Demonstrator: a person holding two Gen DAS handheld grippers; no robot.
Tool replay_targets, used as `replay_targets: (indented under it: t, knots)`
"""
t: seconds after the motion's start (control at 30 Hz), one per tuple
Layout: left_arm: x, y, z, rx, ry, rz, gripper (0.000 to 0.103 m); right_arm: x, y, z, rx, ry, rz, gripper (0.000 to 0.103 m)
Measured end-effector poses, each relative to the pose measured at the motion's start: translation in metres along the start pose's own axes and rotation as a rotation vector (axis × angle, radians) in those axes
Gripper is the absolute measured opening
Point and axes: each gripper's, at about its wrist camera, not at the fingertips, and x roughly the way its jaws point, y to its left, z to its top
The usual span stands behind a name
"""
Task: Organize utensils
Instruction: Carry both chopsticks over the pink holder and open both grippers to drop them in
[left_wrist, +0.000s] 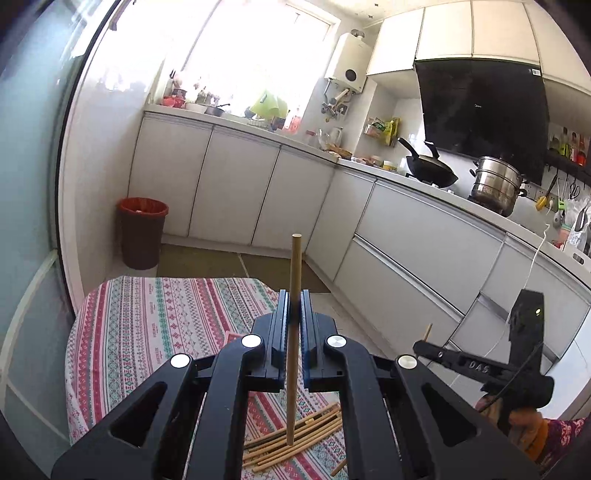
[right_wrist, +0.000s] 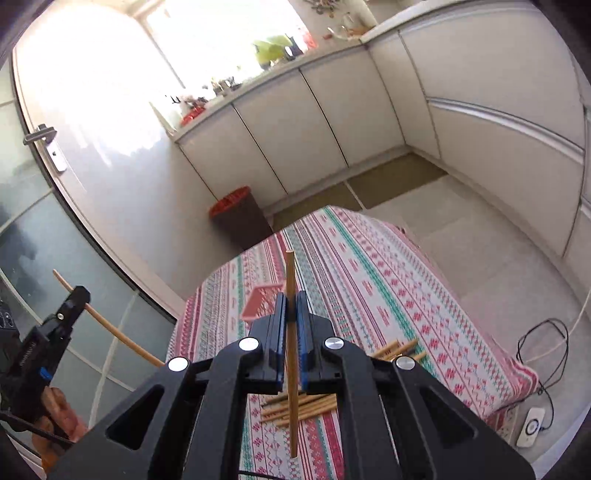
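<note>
Left tool (left_wrist: 294, 306) and right tool (right_wrist: 291, 306) each clamp one upright chopstick (left_wrist: 294, 332); loose chopsticks (right_wrist: 299, 406) lie below on the table (right_wrist: 369, 266).

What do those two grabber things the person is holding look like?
Both are black plastic. The left gripper has two flat fingers with blue pads, angular arms with triangular cut-outs, and round silver bolts. The right gripper looks the same. Seen from the side, it carries raised letters, a small green light and a thin black cable. Beside it shows a sleeve with a purple-pink pattern.
</note>
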Motion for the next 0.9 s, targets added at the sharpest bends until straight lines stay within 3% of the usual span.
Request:
replay_targets:
  t: [0.23,0.37,0.7,0.9]
  knots:
    - [0.041,-0.009,0.04,0.047,-0.072,0.082,0.005,0.006,0.033,0.088,-0.045,-0.188,0.052,0.005]
    - [0.066,-0.001,0.05,0.041,-0.074,0.109,0.005,0.037,0.042,0.112,-0.029,-0.228,0.055,0.005]
    - [0.137,0.045,0.031,0.017,0.001,0.16,0.005,0.145,0.059,0.102,-0.102,-0.184,0.012,0.005]
    - [0.154,0.065,0.018,-0.026,0.053,0.167,0.007,0.178,0.06,0.082,-0.139,-0.111,0.023,0.006]
